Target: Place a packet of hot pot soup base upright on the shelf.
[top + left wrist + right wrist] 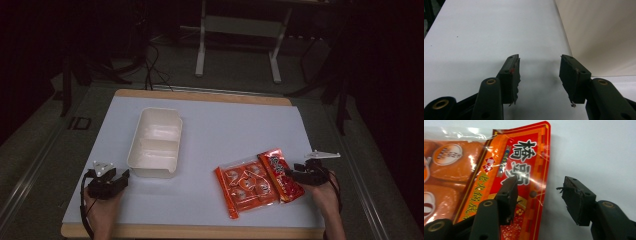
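Reaching for red snack packet (281,176), lower right of frame.
Right tool (537,187) open astride packet edge, left tool (539,66) open, idle; next, close and lift toward white tray (155,142).

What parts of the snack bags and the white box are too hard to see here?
- Red packet: in the right gripper view its lower end is cut off by the bottom edge and partly covered by a jaw of the right hand-held gripper.
- Orange bag: in the high view its printing is too small and dim to read.
- White box: in the left gripper view the frame's edges cut it off, leaving one plain wall.
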